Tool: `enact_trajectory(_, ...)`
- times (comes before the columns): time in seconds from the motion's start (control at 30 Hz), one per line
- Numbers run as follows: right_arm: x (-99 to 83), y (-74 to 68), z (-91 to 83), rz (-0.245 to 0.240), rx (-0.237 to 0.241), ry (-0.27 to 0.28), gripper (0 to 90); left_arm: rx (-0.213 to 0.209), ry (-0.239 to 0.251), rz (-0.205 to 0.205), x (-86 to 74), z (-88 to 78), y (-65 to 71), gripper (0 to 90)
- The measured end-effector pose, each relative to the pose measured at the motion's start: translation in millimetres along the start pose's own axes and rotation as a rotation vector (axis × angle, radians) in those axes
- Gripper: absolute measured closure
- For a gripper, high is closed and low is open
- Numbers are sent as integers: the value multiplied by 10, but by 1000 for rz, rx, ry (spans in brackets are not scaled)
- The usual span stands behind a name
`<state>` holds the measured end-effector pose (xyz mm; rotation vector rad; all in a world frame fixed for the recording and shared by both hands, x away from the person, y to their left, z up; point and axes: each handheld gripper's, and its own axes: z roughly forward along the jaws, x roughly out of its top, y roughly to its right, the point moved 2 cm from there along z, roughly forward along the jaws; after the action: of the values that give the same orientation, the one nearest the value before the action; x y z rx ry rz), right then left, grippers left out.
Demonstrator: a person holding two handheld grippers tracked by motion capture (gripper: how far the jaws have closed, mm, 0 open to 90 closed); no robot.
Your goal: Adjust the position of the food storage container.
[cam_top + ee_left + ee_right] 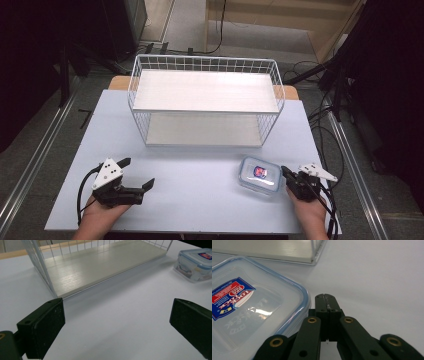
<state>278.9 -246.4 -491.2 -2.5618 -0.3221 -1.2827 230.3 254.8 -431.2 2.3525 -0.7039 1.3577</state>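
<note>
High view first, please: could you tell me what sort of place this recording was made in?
Probably a lab or recording studio, not a home: a pale blue table board bearing a white wire two-tier shelf rack, black cables on the floor, and dark curtains around it.

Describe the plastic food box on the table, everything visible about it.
The food box is a small, shallow container of clear plastic with rounded corners. Its lid is on, rimmed by a blue seal, and carries a red, white and blue label near the middle. Nothing can be made out inside it. It sits flat on the pale table, in front of the white wire shelf and toward its right end, apart from it. The shut right gripper lies close beside its edge; whether they touch cannot be told.
</note>
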Motion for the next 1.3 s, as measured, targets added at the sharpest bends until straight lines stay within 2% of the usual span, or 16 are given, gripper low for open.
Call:
enact_trajectory(0.07, 28, -47, 55, -9, 19, 0, 900, 28, 5, -2, -11, -26, -10, 21)
enact_trajectory(0.23, 74, -227, 157, -35, 73, -3, 900, 33, 1, -11, -41, -37, -1, 35)
enact_trajectory(0.27, 74, -227, 157, -35, 73, -3, 900, 35, -2, -10, -46, -36, 4, 35)
enact_trajectory(0.43, 86, -427, 200, -69, 124, -13, 900, 28, 0, -13, -49, -26, 43, 61)
enact_trajectory(0.6, 78, -689, 229, -113, 182, -25, 900, 21, -3, -12, -51, 13, 93, 72)
enact_trajectory(0.63, 78, -804, 252, -126, 204, -25, 900, 22, -4, -12, -50, 23, 103, 72)
enact_trajectory(0.67, 78, -804, 252, -126, 204, -25, 900, 22, -11, -5, -48, 32, 110, 72)
enact_trajectory(0.93, 83, -1251, 319, -178, 275, -37, 900, 1, -19, 5, -52, 102, 197, 72)
enact_trajectory(0.97, 81, -1342, 329, -186, 290, -36, 900, 0, -18, 2, -51, 109, 209, 72)
enact_trajectory(1.1, 90, -1387, 308, -190, 295, -28, 900, -14, -25, -4, -54, 152, 239, 85)
enact_trajectory(1.2, 107, -1316, 227, -170, 282, -2, 900, -43, -36, -12, -62, 198, 254, 159)
enact_trajectory(1.23, 106, -1282, 199, -161, 276, 5, 900, -57, -36, -16, -66, 214, 260, 201)
enact_trajectory(1.27, 88, -1217, 143, -152, 266, 9, 900, -65, -37, -20, -76, 246, 282, 342)
enact_trajectory(1.3, 71, -1183, 118, -150, 262, 10, 900, -65, -37, -20, -76, 246, 282, 418)
